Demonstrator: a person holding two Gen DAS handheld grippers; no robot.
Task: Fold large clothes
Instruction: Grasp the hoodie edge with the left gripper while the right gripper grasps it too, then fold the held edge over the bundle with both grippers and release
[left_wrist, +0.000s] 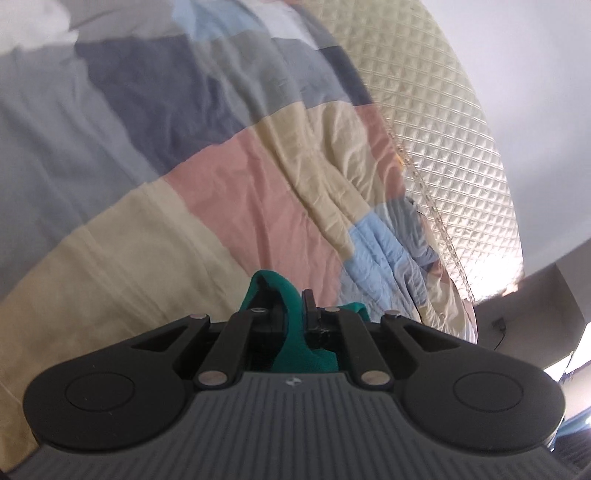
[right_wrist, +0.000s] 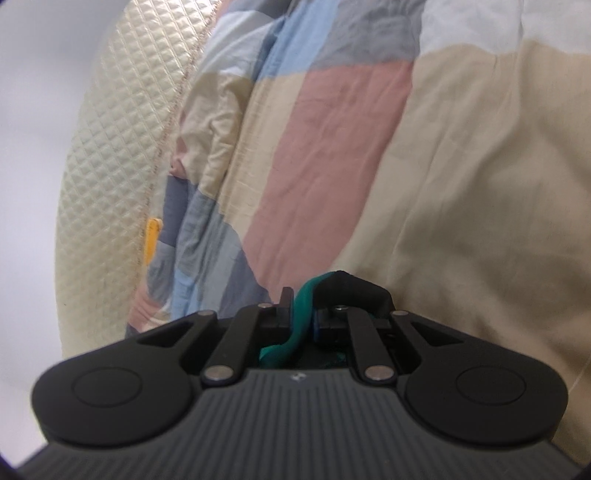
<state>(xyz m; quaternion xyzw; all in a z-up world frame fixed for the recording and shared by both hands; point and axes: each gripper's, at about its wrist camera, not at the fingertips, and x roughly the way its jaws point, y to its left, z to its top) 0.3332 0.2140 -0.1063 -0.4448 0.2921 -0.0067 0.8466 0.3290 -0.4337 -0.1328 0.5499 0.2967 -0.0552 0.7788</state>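
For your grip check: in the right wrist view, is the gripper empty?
No, the right gripper is shut on a fold of green cloth.

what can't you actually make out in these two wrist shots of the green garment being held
- Green garment: left wrist view shows only a bunched fold in the shut left gripper; the gripper body hides the rest, so type and size stay unknown.
- Right wrist view: only a green strip shows in the shut right gripper.
- Yellow object: mostly tucked behind the patchwork bedcover, unidentifiable.
- Both views are blurred.
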